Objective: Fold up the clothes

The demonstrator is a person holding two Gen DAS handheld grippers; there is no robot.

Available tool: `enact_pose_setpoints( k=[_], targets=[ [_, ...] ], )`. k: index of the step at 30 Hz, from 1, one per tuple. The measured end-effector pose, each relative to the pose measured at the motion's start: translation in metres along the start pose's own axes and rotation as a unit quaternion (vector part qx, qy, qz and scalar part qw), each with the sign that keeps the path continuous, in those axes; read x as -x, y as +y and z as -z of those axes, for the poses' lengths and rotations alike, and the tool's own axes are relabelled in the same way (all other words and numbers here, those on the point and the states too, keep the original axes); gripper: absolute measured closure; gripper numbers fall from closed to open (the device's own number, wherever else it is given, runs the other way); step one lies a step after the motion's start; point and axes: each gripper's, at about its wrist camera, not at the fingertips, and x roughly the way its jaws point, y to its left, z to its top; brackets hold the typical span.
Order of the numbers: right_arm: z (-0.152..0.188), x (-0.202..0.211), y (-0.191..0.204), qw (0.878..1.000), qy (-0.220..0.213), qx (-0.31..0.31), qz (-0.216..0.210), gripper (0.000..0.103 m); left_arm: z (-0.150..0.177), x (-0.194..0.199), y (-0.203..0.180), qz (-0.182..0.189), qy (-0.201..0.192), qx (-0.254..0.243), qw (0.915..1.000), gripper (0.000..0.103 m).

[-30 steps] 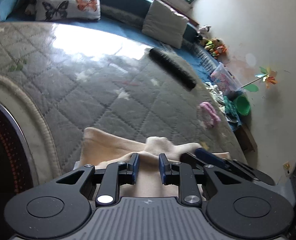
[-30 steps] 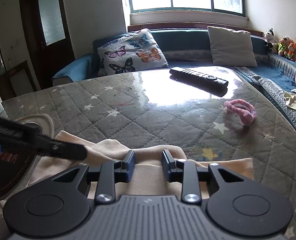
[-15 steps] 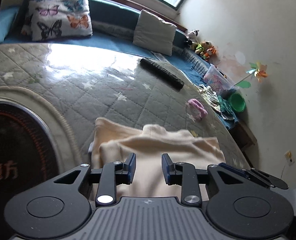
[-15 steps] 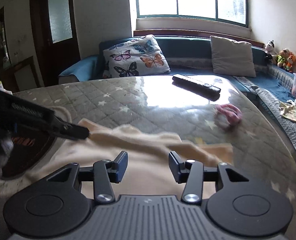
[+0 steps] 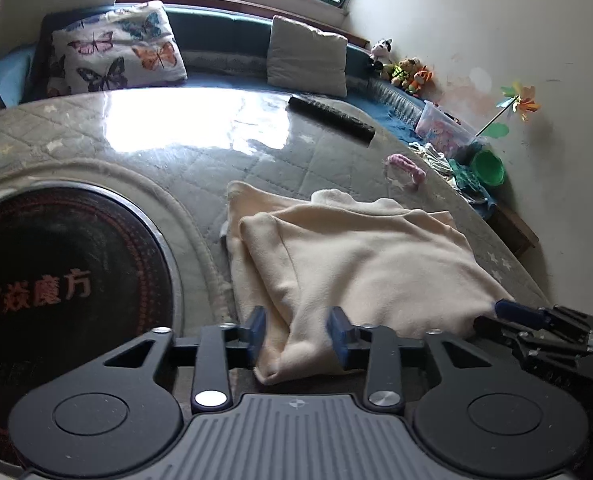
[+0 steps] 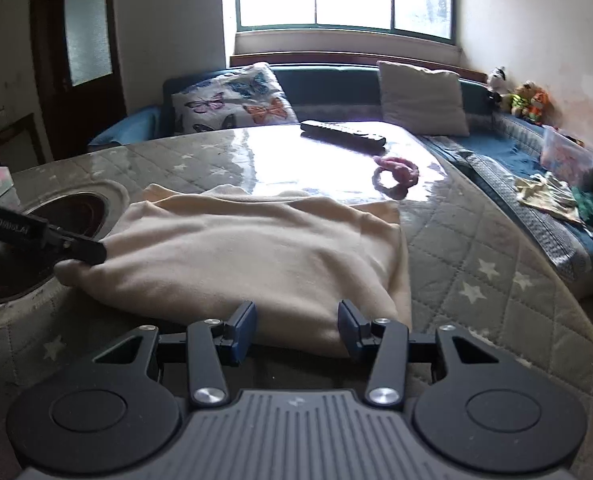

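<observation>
Letting go after a fold: left tool (image 5: pixel 296 334) is opening, jaws apart w/ the near corner of the cream garment (image 5: pixel 360 264) between them, unpinched. Right tool (image 6: pixel 294 330) stands open at the hem. Garment lies folded on the quilted bench (image 6: pixel 476 264), heater ring (image 5: pixel 56 272) at 9 o'clock. Best to back both tools out low, w/o dragging the fabric.

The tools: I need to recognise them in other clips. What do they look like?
Both tools, left and right, are black, with blue pads on two straight fingers, silver pivot screws, round side discs and a ribbed grey base. White lettering marks the left one's side.
</observation>
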Motion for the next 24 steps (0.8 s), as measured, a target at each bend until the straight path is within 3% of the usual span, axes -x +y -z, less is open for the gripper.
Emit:
enact_pose_setpoints(
  k=[8, 16, 24],
  targets=[
    [-0.009, -0.006, 0.026, 1.000, -0.003, -0.013, 0.022, 0.053, 0.007, 0.018, 0.005, 0.022, -0.018, -0.027, 0.9992, 0.039],
    [-0.013, -0.028, 0.064, 0.999, 0.005, -0.018, 0.045, 0.051, 0.009, 0.030, 0.012, 0.031, -0.042, -0.058, 0.9969, 0.001],
    [-0.002, -0.014, 0.076, 0.997, 0.009, -0.003, 0.074, 0.042, 0.013, 0.045, 0.013, 0.039, -0.054, -0.068, 0.9955, 0.000]
  ],
)
